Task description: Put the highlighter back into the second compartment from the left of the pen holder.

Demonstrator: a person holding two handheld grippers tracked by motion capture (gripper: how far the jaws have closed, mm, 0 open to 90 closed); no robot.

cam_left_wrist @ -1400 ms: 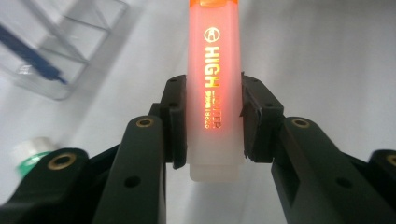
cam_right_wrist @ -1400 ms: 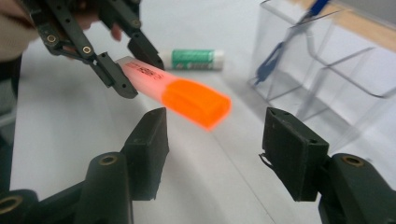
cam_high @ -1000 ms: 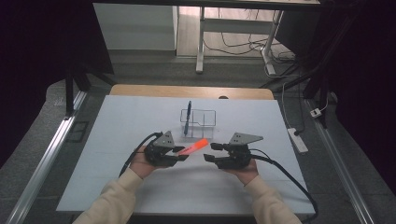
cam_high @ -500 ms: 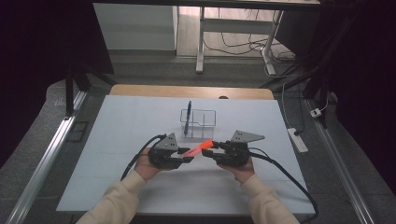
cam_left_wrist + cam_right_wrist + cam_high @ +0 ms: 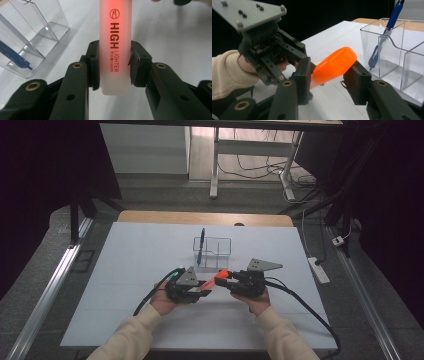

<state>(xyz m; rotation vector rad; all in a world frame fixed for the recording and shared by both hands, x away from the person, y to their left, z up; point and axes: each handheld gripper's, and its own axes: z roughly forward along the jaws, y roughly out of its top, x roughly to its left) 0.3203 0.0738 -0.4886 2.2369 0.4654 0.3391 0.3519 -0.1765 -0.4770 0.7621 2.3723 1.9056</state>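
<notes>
Our right hand-held gripper has closed in since a moment ago; its jaws now straddle the highlighter's orange cap, not yet clamped. Our left hand-held gripper grips the barrel above the bench, so uncapping looks imminent.

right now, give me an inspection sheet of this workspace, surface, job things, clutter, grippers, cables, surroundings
surface: white table, wooden strip along its far edge.
job's things: orange highlighter held off the table between the two grippers, its orange cap toward the right one; clear organizer with dividers just beyond; blue pen standing in its left compartment.
clutter: nothing seen.
grippers: left gripper shut on the highlighter's rear end; right gripper with jaws either side of the cap, a gap showing at the right pad, not yet shut.
cables: one black cable trails from each gripper toward the near edge.
surroundings: power strip on the floor at right, desk legs and loose wires beyond.
</notes>
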